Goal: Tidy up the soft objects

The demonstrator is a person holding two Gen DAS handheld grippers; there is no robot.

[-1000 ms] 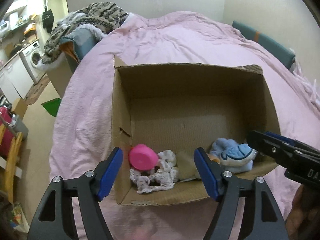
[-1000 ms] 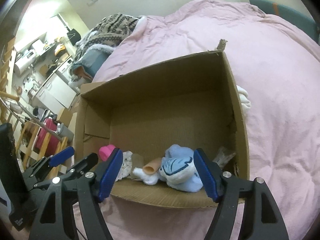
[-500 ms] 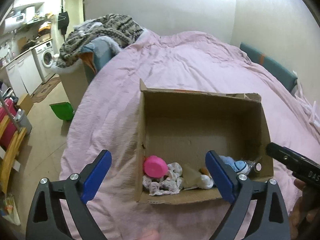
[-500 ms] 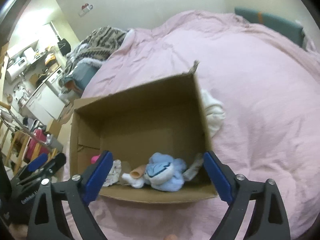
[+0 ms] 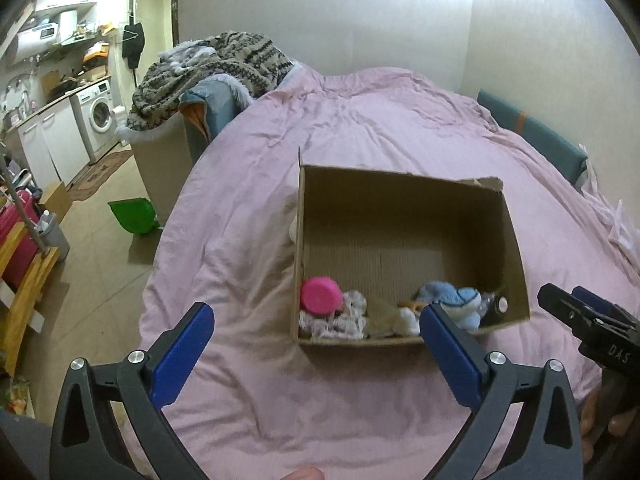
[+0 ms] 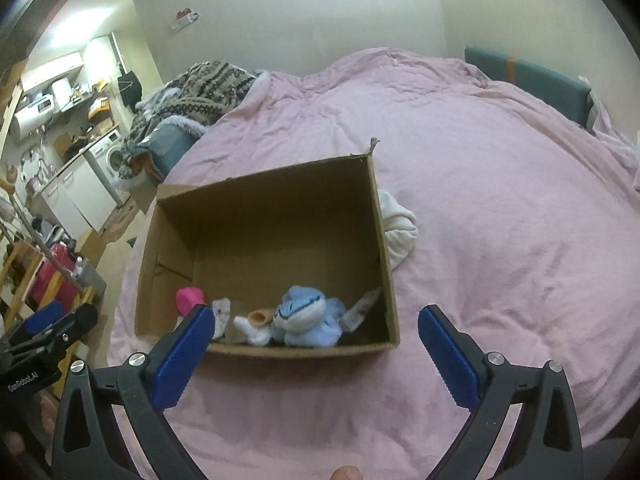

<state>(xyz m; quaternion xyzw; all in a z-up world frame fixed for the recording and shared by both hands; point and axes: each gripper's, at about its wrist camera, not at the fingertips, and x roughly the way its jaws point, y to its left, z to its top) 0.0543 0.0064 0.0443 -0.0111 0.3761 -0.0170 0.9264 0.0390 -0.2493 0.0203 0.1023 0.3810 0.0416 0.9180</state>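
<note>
- Both hand-held grippers are hovering over the pink bedcover (image 5: 260,240) with nothing between their blue pads: the left hand-held gripper (image 5: 316,344) is spreading its jaws wide, and the right hand-held gripper (image 6: 316,344) is doing the same.
- Ahead of both grippers an open cardboard box (image 6: 384,264) is sitting on the bed, its near wall lying just beyond the fingertips.
- Inside the box, along the wall nearest the grippers, the soft things are lying in a row: a pink cup-like object (image 5: 320,296) in the corner toward the left gripper, a crumpled whitish lace cloth (image 5: 340,320) touching it, a small white and tan plush piece (image 6: 256,320) in the middle, and a light blue plush toy (image 6: 308,316) toward the right gripper's side.
- Just beyond the blue plush, in the box corner, something dark and crinkly is showing; I cannot tell what it is.
- Outside the box, touching its far side wall to the right of the right gripper, a white cloth bundle (image 6: 398,232) is resting on the bedcover.
- Far ahead and left of the grippers, a patterned knit blanket (image 5: 212,68) is lying heaped at the bed's edge, with a washing machine (image 5: 96,116) beyond it.
</note>
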